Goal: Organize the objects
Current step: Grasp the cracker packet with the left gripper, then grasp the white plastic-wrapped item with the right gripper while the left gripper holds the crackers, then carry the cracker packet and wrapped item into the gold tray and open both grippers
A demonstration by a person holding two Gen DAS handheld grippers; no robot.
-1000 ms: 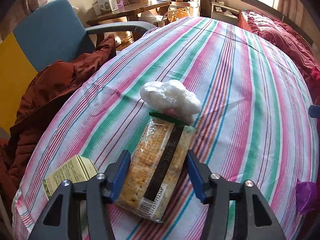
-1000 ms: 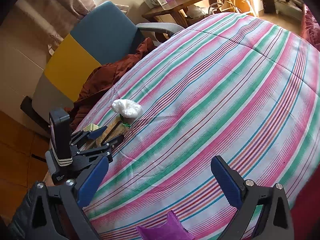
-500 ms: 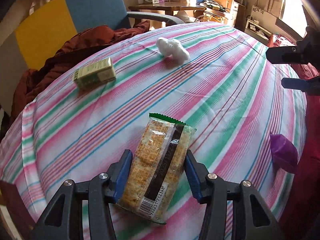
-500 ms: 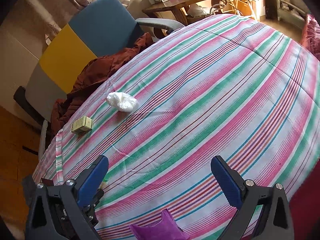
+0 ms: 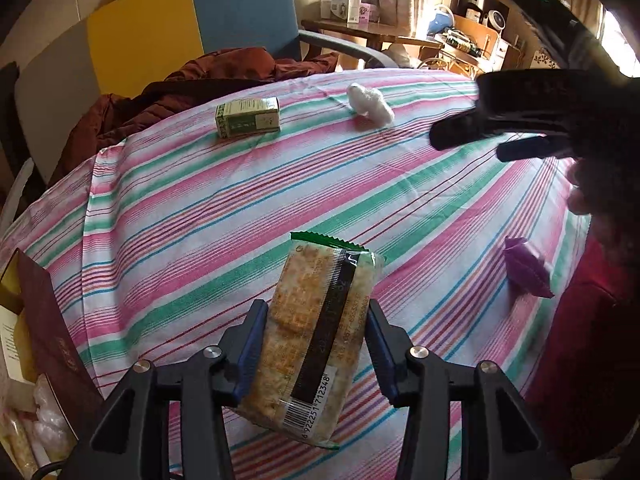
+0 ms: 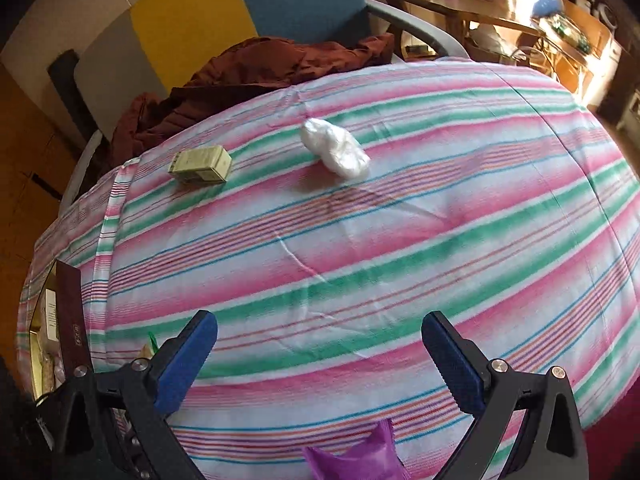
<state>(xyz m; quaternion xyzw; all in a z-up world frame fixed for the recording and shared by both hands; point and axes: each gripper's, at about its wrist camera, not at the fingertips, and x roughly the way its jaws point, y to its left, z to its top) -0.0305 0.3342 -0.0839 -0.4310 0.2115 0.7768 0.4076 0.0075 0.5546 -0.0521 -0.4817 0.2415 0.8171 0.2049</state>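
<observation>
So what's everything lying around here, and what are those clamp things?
Cracker packet: 1, tan with green end, clamped between the left clamp's pads.
Small box: 1, green and cream, far side of bedspread.
White wad: 1, white, right of the box.
Purple pouch: 1, near right edge.
Storage box: 1, maroon flap, at left edge.
Striped bedspread: 1, pink, green, white.
Brown jacket: 1, on blue-yellow chair.
Left gripper: black, blue pads.
Right gripper: open, empty.

The purple packet (image 6: 354,458) is cut off by the right wrist view's bottom edge. The open box (image 5: 24,360) at the bed's corner runs off the left wrist view's left edge, its label print too small to read
</observation>
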